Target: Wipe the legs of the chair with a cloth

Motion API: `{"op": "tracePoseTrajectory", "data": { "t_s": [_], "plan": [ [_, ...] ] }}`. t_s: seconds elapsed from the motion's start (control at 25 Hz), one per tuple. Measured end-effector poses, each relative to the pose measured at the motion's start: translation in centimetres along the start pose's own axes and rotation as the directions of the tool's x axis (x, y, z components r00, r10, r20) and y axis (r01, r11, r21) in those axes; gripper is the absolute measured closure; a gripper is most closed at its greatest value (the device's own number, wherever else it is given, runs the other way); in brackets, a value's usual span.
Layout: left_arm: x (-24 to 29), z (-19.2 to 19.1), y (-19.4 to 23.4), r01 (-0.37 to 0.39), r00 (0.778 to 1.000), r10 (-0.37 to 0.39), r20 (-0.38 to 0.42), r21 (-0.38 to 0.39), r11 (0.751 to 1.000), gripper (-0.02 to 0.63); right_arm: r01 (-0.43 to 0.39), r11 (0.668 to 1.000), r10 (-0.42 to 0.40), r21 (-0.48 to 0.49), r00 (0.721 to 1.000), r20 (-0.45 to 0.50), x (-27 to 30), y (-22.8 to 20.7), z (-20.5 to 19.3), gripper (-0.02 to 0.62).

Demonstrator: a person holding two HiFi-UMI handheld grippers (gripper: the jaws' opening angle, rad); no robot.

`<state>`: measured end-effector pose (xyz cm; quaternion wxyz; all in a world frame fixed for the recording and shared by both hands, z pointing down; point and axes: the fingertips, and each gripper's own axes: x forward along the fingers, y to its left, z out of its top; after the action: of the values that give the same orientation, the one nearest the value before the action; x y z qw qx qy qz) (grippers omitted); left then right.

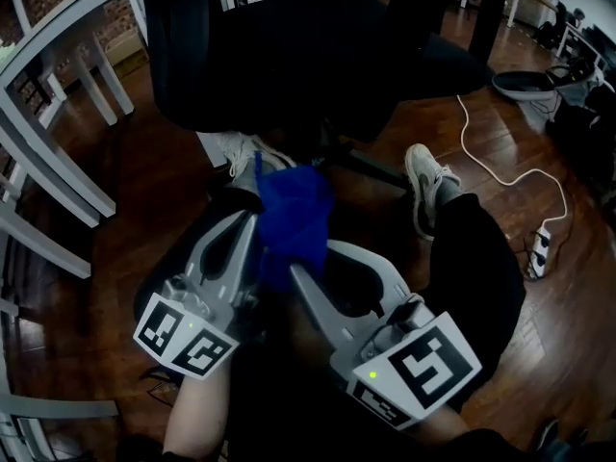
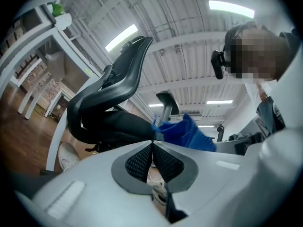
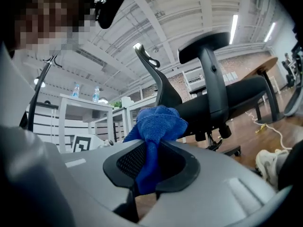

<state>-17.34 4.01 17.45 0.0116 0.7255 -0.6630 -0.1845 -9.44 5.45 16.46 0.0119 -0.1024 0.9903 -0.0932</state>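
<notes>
A blue cloth point(image 1: 294, 215) hangs bunched between my two grippers, above the person's lap. My right gripper point(image 1: 310, 261) is shut on it; in the right gripper view the blue cloth point(image 3: 154, 126) fills the gap between the pads and puffs out above the right gripper point(image 3: 149, 167). My left gripper point(image 1: 248, 227) is shut at the cloth's left edge. In the left gripper view the left gripper point(image 2: 152, 143) has its pads meeting with no blue between them, and the blue cloth point(image 2: 189, 134) lies just beyond the tips. The black office chair point(image 1: 279, 56) stands ahead, its base leg point(image 1: 371, 166) low behind the cloth.
The person's shoes point(image 1: 423, 186) rest on the wood floor beside the chair base. A white cable point(image 1: 510, 176) runs to a power strip point(image 1: 539, 248) at the right. White table legs point(image 1: 48, 162) stand at the left. Another chair base point(image 1: 529, 85) lies at the back right.
</notes>
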Motion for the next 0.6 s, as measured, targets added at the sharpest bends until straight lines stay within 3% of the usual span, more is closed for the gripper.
{"op": "tracePoseTrajectory", "data": {
  "t_s": [0.2, 0.44, 0.6],
  "plan": [
    [-0.2, -1.8, 1.1, -0.069, 0.996, 0.069, -0.061, 0.006, 0.998, 0.601, 0.143, 0.974, -0.152, -0.179, 0.988, -0.039, -0.6, -0.2, -0.9, 0.508],
    [-0.8, -2.5, 0.5, -0.032, 0.997, 0.032, -0.074, -0.005, 0.999, 0.601, 0.2, 0.946, -0.235, -0.256, 0.965, -0.113, -0.3, -1.3, -3.0, 0.508],
    [-0.4, -3.2, 0.6, -0.033, 0.996, 0.034, -0.088, 0.005, 0.999, 0.601, 0.188, 0.942, -0.228, -0.278, 0.966, -0.12, -0.3, -1.2, -3.8, 0.508]
  ]
}}
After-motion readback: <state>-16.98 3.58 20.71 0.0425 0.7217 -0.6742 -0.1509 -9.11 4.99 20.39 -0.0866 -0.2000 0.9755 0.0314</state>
